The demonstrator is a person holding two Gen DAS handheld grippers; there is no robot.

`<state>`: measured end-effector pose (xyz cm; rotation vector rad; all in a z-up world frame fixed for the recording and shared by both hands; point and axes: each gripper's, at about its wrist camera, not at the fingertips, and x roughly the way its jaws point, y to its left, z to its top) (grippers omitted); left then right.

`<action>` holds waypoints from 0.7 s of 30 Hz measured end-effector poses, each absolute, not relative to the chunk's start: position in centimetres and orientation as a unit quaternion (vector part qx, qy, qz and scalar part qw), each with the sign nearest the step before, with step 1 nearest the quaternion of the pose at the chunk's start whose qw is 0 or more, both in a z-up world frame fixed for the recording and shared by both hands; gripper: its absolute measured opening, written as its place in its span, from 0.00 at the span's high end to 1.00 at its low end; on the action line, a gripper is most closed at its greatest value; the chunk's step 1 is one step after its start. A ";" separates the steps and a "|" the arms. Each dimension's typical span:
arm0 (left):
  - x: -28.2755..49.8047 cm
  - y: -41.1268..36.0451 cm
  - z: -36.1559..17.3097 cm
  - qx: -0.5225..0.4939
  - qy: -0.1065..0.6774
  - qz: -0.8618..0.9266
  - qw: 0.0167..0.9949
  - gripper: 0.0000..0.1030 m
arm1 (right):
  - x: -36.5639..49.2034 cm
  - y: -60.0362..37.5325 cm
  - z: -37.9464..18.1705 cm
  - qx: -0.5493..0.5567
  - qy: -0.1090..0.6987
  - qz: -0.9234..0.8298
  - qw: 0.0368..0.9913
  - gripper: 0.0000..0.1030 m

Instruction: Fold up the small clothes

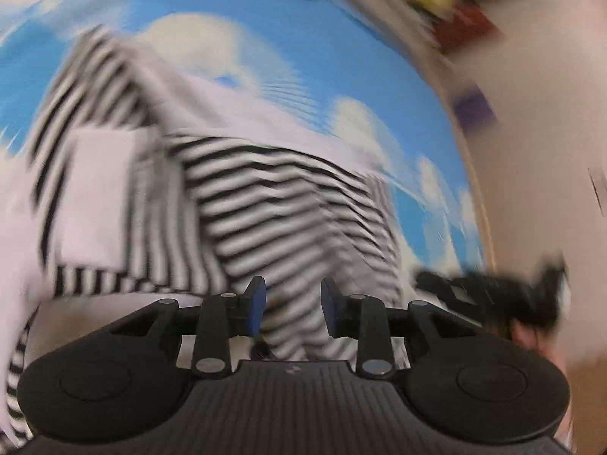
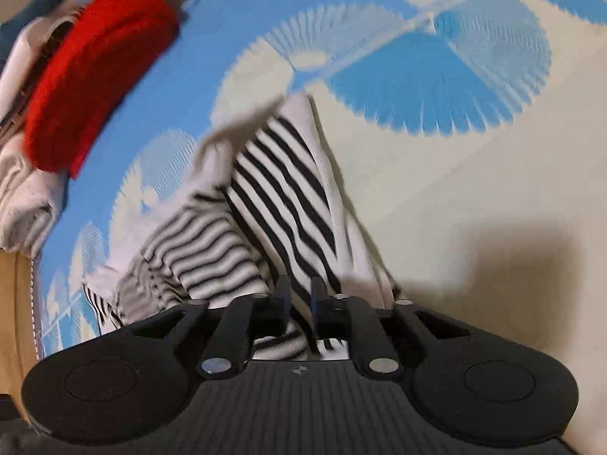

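Note:
A black-and-white striped small garment [image 1: 273,204] lies crumpled on a blue-and-white patterned mat [image 1: 341,57]; a plain white patch [image 1: 98,197] shows on its left part. The left wrist view is blurred. My left gripper [image 1: 292,303] hangs low over the garment's near edge, jaws apart, striped cloth showing in the gap without the pads pressing it. In the right wrist view the same garment [image 2: 280,189] runs in a folded ridge up from my right gripper [image 2: 301,299]. Its jaws stand a narrow gap apart with striped cloth between them.
A red knitted piece [image 2: 95,76] lies on a pile of pale clothes [image 2: 22,197] at the mat's [image 2: 417,76] far left. Bare wooden floor [image 2: 15,303] borders the mat. A black blurred shape [image 1: 493,295] sits at the right in the left wrist view.

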<state>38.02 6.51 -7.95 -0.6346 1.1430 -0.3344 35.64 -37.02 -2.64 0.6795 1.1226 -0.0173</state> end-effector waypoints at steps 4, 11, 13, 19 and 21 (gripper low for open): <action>39.5 7.1 -11.4 -0.366 0.555 -0.103 0.740 0.67 | 36.0 -36.2 -3.6 0.305 0.535 -0.001 0.788 0.73; 39.0 6.0 -11.2 -0.363 0.552 -0.095 0.745 0.99 | 38.1 -33.3 -6.2 0.294 0.561 0.012 0.774 0.76; 38.8 7.0 -8.7 -0.355 0.520 -0.095 0.771 0.99 | 38.2 -32.9 -5.5 0.302 0.546 0.023 0.781 0.96; 37.8 13.0 -1.6 -0.341 0.412 -0.077 0.842 0.99 | 36.3 -34.3 -0.9 0.400 0.432 0.043 0.807 0.98; 37.9 14.0 -1.9 -0.343 0.424 -0.074 0.835 0.99 | 35.9 -34.8 -1.0 0.406 0.432 0.030 0.805 0.98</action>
